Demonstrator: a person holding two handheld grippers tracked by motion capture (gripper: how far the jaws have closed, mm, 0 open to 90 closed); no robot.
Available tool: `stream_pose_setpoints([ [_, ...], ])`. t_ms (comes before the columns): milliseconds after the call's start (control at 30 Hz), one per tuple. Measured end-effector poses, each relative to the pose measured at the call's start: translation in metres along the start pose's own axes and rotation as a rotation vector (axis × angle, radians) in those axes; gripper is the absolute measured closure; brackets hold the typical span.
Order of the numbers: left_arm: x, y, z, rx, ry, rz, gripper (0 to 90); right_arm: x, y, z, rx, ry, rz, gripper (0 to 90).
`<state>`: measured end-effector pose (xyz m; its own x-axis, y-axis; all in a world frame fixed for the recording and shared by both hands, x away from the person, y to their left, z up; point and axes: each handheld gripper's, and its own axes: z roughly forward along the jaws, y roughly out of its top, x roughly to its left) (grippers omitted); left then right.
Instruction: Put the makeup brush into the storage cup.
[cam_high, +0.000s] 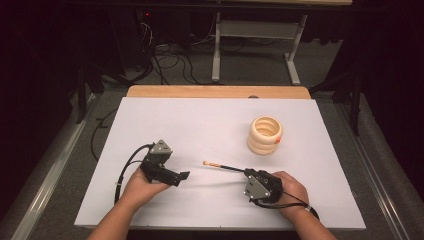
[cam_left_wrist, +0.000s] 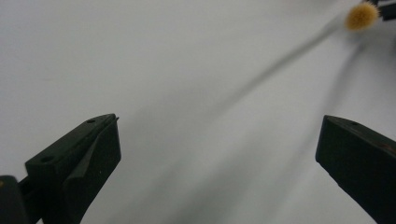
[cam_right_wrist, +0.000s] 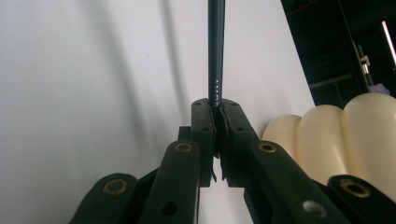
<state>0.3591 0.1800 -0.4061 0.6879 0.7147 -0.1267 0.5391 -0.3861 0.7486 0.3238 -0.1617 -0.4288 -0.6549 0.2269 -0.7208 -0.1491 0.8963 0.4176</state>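
Right gripper (cam_high: 246, 173): near the front edge of the table, right of its middle, held in the person's right hand (cam_high: 290, 192); its jaws are pinched tight on the dark handle of the brush (cam_high: 223, 167), as the right gripper view shows, with the handle running straight out from between the fingertips (cam_right_wrist: 204, 126).
Left gripper (cam_high: 184, 175): also near the front edge, left of the middle, held in the left hand (cam_high: 142, 186); jaws spread wide with nothing between them, bare table surface showing in the gap in the left gripper view.
Brush: a slim dark stick with a tan tip, lying low over the table and pointing from the right gripper toward the left and slightly away from the person; its tip sits between the two grippers, a little farther from the front edge than either. In the left gripper view the tan tip (cam_left_wrist: 361, 16) shows blurred at the upper right, well clear of that gripper's jaws.
Holder (cam_high: 265, 135): a cream ribbed cup with an orange patch on its rim, upright, past the right gripper toward the far right part of the table, apart from the brush.
Table (cam_high: 200, 120): white top, with a wooden strip along its far edge.
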Motion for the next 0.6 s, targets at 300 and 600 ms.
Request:
stream_pose_setpoints([
  [300,0.000,-0.012,0.003,-0.095,0.025,-0.032,2.2,-0.006,-0.003,-0.001,-0.031,0.009,0.161,87.6],
  [600,-0.003,-0.020,0.005,-0.157,0.039,-0.048,3.0,-0.011,-0.011,-0.006,-0.072,0.008,0.304,87.6],
])
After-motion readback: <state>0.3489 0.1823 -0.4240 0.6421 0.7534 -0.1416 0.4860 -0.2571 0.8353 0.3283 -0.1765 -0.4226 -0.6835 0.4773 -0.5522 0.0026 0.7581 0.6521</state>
